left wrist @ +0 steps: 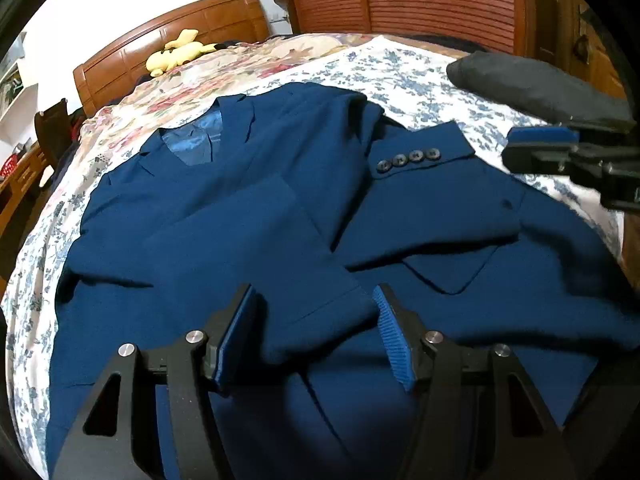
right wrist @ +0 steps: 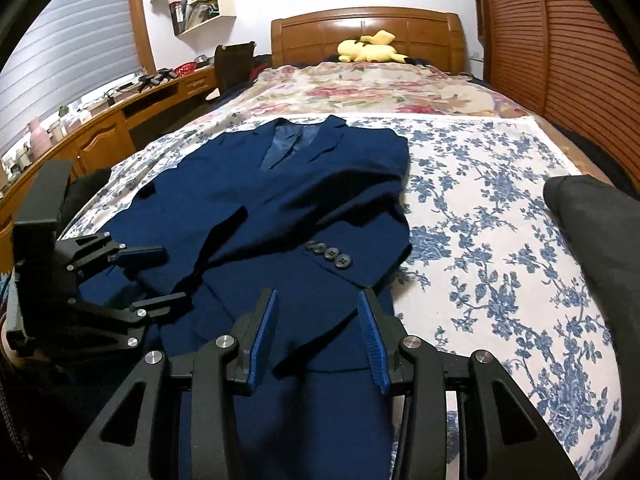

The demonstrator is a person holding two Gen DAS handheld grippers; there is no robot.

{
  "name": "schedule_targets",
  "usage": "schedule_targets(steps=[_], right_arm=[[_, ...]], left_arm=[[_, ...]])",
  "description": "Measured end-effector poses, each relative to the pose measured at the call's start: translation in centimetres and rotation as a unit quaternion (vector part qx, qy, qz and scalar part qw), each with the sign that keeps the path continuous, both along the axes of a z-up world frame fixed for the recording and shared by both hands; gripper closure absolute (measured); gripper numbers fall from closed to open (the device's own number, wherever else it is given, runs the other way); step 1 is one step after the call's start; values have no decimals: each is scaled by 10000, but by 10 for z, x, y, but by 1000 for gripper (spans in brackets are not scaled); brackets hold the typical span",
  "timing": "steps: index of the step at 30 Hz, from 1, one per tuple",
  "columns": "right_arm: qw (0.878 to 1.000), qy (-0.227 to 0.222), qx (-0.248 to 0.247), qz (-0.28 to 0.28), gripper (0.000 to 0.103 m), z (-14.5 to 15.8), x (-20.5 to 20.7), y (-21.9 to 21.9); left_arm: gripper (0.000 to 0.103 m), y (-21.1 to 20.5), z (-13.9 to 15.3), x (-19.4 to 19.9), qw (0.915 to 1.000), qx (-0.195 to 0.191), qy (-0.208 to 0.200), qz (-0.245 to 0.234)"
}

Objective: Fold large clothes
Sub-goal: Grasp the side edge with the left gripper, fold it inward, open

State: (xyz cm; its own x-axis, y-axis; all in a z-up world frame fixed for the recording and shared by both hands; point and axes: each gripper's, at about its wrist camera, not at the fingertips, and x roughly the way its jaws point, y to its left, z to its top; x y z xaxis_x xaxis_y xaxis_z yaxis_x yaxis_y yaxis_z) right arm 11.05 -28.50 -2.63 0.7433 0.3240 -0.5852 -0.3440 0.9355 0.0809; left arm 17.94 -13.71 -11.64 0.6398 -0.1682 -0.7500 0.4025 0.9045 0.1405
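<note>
A navy blue woollen suit jacket (right wrist: 288, 208) lay sleeves-folded on the floral-sheeted bed (right wrist: 500, 208). The left gripper (left wrist: 316, 336) and right gripper (right wrist: 318, 336) hovered above it, both spread apart, empty.

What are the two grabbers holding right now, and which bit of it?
Nothing. The left gripper and right gripper are both open above the blue jacket, which lies flat on the bed.

The jacket (right wrist: 288, 216) lies on the bed (right wrist: 500, 208), a plush toy (right wrist: 370, 51) behind it by the headboard (right wrist: 320, 32).
</note>
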Motion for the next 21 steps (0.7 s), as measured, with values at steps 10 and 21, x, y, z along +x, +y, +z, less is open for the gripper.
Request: schedule_targets(steps=[10, 21], right_arm=[[9999, 25, -79, 96, 61, -3, 6, 7], [9998, 9, -162, 138, 61, -2, 17, 24]], left_arm=[[94, 51, 55, -14, 9953, -406, -705, 515], [94, 107, 61, -40, 9892, -560, -745, 1128]])
